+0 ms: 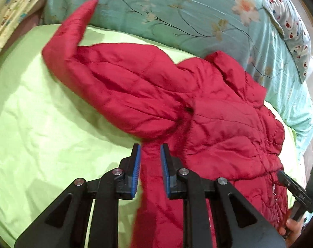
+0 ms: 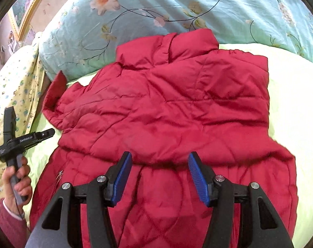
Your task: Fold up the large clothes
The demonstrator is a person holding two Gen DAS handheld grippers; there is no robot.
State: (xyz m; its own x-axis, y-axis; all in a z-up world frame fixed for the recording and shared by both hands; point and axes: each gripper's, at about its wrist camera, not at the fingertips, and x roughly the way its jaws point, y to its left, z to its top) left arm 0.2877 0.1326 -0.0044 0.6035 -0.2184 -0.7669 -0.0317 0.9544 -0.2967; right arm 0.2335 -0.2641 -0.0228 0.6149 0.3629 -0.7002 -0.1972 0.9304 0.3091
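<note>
A red quilted jacket (image 1: 208,107) lies spread on a light green sheet (image 1: 43,124). One sleeve (image 1: 78,47) stretches to the upper left, and its cuff rests against the teal quilt. My left gripper (image 1: 150,146) is shut on a fold of the jacket's side, with red fabric filling the gap between the blue pads. In the right wrist view the jacket (image 2: 166,107) lies with its collar (image 2: 177,43) at the far end. My right gripper (image 2: 159,155) hovers open over the jacket's lower half with nothing pinched. A hand (image 2: 18,177) holds the left gripper's handle at the jacket's left edge.
A teal floral quilt (image 1: 177,10) is bunched along the far side of the bed. A dotted pillow (image 1: 290,26) lies at the right, and yellow patterned bedding (image 2: 12,86) at the left. A gilt picture frame (image 2: 22,16) stands beyond. The right gripper's body (image 1: 296,192) shows at the lower right.
</note>
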